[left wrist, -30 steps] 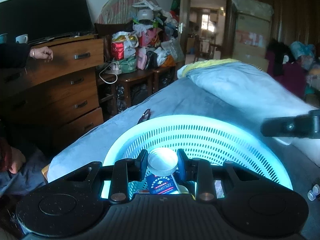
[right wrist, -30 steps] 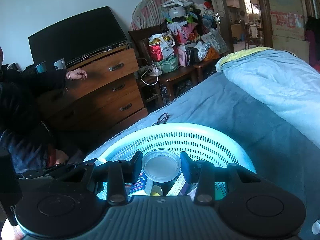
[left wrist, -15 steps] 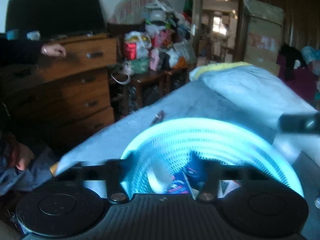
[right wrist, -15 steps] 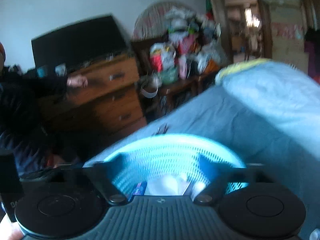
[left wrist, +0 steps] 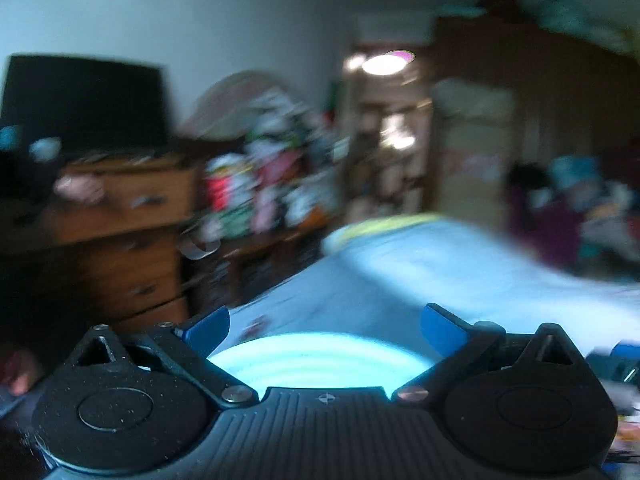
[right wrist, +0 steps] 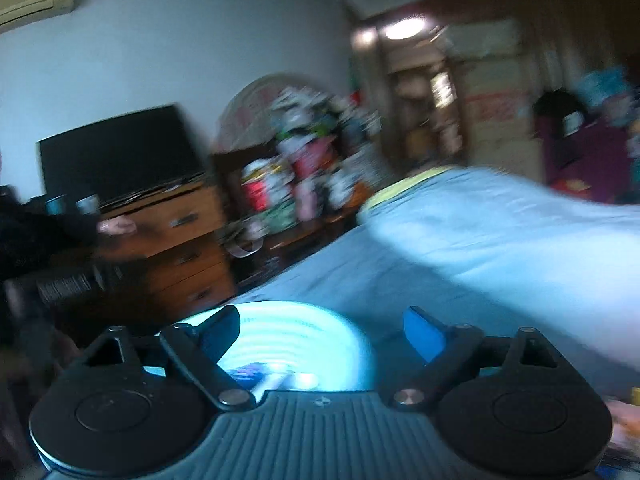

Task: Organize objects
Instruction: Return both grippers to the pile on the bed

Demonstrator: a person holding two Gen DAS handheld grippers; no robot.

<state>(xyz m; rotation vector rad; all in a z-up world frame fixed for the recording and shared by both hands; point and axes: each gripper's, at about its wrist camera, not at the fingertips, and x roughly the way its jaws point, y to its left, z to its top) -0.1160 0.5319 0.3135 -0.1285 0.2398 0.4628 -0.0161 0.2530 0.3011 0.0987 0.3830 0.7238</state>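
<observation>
Both views are motion-blurred. A round cyan perforated basket lies on the blue bed, just ahead of my left gripper, which is open with nothing between its blue fingertips. In the right wrist view the same basket sits low and left of centre, with small blurred items inside. My right gripper is open and empty, raised above and slightly right of the basket.
A blue bedsheet and lighter duvet fill the right. A wooden dresser with a dark TV stands left, a person's hand resting on it. Cluttered bags are piled behind.
Both grippers let go of the jars they held over the basket, opened wide, and have lifted and pulled back, so the basket sits lower in both views.
</observation>
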